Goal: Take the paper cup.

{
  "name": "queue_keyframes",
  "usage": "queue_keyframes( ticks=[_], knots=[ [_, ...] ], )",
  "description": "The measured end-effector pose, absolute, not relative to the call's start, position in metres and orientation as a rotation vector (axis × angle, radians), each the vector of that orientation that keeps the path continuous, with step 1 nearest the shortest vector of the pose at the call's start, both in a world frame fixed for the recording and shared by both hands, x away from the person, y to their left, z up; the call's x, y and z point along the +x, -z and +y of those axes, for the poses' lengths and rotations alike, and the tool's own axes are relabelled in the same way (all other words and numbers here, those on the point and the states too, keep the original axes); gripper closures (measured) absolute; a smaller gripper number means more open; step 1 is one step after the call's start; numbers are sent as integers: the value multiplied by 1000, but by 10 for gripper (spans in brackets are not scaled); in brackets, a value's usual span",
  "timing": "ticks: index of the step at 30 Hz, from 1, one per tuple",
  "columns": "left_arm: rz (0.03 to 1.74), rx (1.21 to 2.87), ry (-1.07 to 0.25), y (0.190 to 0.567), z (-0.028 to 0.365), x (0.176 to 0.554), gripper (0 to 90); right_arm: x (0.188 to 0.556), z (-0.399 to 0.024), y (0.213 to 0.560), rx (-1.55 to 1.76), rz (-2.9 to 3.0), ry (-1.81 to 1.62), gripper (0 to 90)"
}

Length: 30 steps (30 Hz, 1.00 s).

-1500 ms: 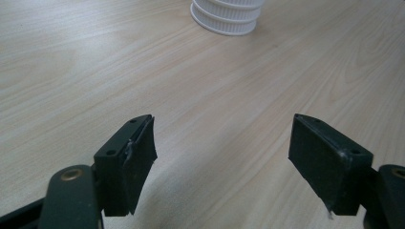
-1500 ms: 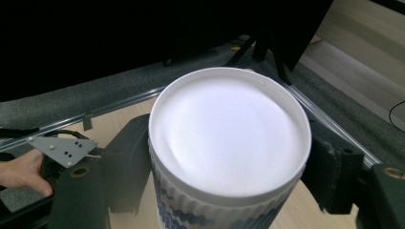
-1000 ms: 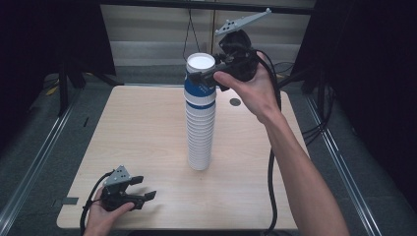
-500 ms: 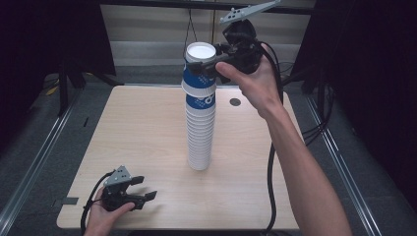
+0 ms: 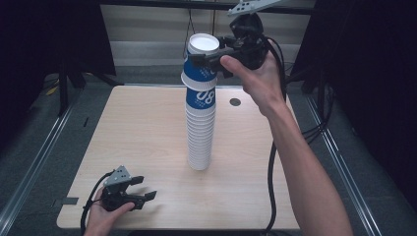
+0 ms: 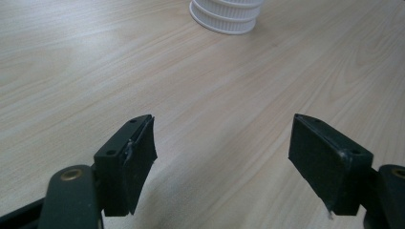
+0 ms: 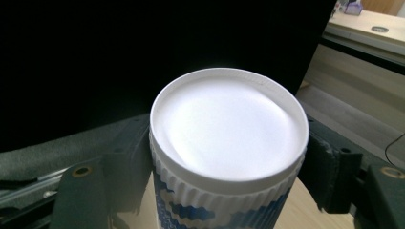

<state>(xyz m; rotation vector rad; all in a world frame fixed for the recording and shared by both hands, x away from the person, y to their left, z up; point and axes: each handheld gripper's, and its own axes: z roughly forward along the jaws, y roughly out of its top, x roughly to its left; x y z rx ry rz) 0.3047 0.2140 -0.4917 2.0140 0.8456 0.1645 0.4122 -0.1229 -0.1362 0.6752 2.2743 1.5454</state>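
Observation:
A tall stack of upturned white ribbed paper cups (image 5: pixel 200 140) stands at the middle of the wooden table (image 5: pixel 137 123); its base (image 6: pixel 227 16) shows at the top of the left gripper view. My right gripper (image 5: pixel 203 58) is shut on the top blue-and-white cup (image 5: pixel 196 77), held a little above the blue cup (image 5: pixel 201 98) below it. In the right gripper view the cup's white bottom (image 7: pixel 229 129) faces up between the jaws of my right gripper (image 7: pixel 229 164). My left gripper (image 5: pixel 142 189) lies low at the table's front left, open, and nothing sits between the jaws of this left gripper (image 6: pixel 224 162).
A small round grommet (image 5: pixel 235 102) sits in the table behind and to the right of the stack. Black cables (image 5: pixel 270 172) trail down the right side past the forearm. Dark curtains and a metal rail ring the table.
The right gripper has risen with the top cup, which now rides higher over the stack. The left gripper has stayed put.

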Motion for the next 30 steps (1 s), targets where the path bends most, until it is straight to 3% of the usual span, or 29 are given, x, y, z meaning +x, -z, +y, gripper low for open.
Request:
queue_keyframes(
  ticks=[19,30],
  knots=[
    [854,2007,-173,491,215,304,240,400,-159,123,734,2093,-1608,283],
    [854,2008,-147,492,212,307,206,394,-193,136,804,2072,-1558,283]
  ],
)
